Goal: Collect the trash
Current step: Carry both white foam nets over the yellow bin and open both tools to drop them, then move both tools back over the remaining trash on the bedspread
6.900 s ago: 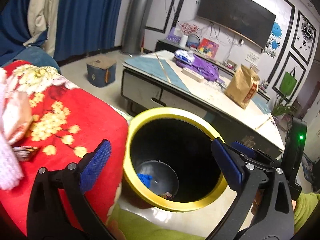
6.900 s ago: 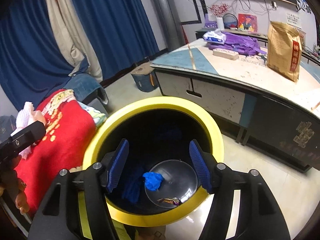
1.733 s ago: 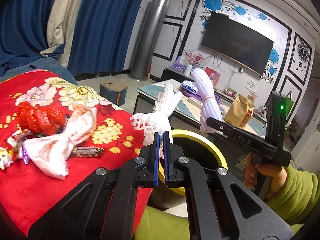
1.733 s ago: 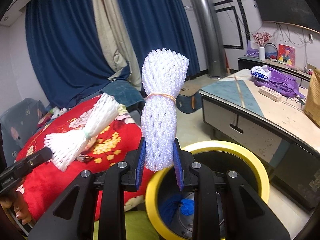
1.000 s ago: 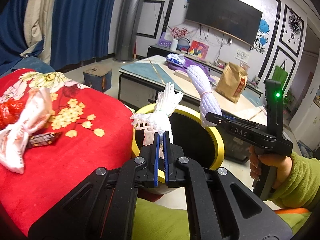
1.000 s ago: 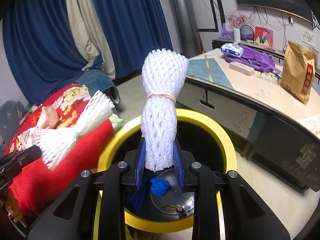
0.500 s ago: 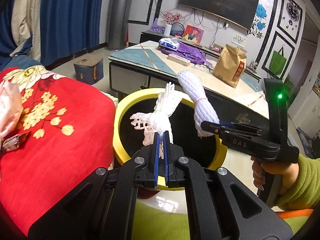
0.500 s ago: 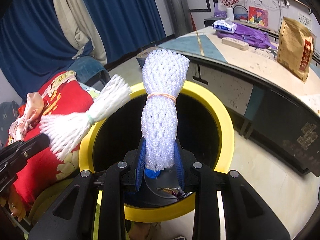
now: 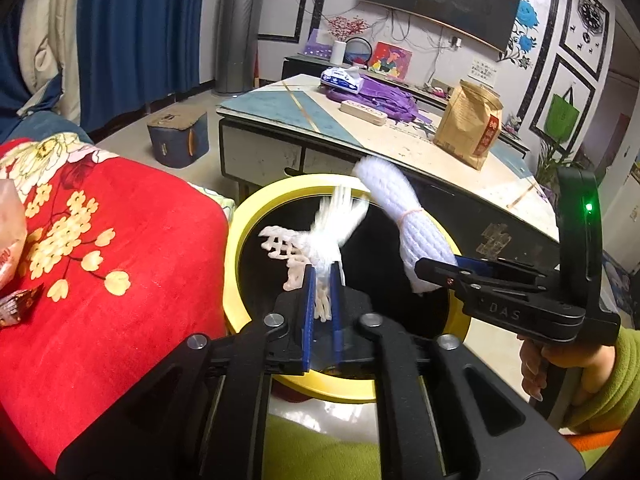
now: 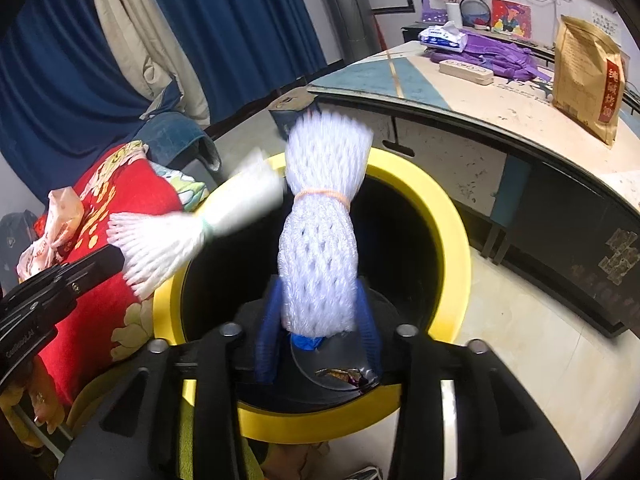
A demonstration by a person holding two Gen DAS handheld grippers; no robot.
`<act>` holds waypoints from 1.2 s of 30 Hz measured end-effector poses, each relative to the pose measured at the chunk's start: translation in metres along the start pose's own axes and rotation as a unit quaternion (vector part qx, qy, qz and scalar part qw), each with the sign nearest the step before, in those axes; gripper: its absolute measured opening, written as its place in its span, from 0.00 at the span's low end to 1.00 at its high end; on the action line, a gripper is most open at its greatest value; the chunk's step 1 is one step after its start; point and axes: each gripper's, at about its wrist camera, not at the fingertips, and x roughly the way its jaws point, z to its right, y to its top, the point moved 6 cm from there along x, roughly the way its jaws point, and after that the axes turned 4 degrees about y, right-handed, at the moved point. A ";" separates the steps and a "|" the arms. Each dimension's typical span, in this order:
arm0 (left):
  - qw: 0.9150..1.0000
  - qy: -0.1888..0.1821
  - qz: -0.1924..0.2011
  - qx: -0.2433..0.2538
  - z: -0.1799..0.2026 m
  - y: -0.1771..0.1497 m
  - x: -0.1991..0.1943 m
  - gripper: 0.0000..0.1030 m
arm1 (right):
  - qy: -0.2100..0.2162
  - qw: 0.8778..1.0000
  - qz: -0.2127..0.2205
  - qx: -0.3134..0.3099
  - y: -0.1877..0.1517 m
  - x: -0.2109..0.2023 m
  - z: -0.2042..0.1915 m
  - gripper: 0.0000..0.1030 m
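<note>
Right gripper [image 10: 318, 326]: jaws have just been opening, pads now clear of the banded foam net [image 10: 320, 236] on both sides; the net stands loose between them, upright, over the mouth of the yellow-rimmed bin [image 10: 454, 240]. Released, not yet dropped.

Left gripper [image 9: 321, 300]: jaws have also just parted a little. The tied foam net [image 9: 320, 240] sits between the pads, its top blurred; whether the pads still pinch its tail I cannot tell. It hangs above the bin's near rim [image 9: 240, 232].

Risks, as I judge them:
- Foam is light and springy; it may snag on a pad instead of falling.
- The left net's splayed end leans toward the red floral blanket [image 9: 132, 248]; it could tip out onto it.
- The two nets sit near each other; one may knock the other aside.

Beyond: wrappers [image 10: 52, 228] lie on the blanket, uncollected.
</note>
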 end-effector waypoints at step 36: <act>0.972 0.133 0.168 -0.098 -0.091 0.017 -0.129 0.89 | 0.058 0.990 0.071 -0.104 0.035 -0.038 -0.097 0.62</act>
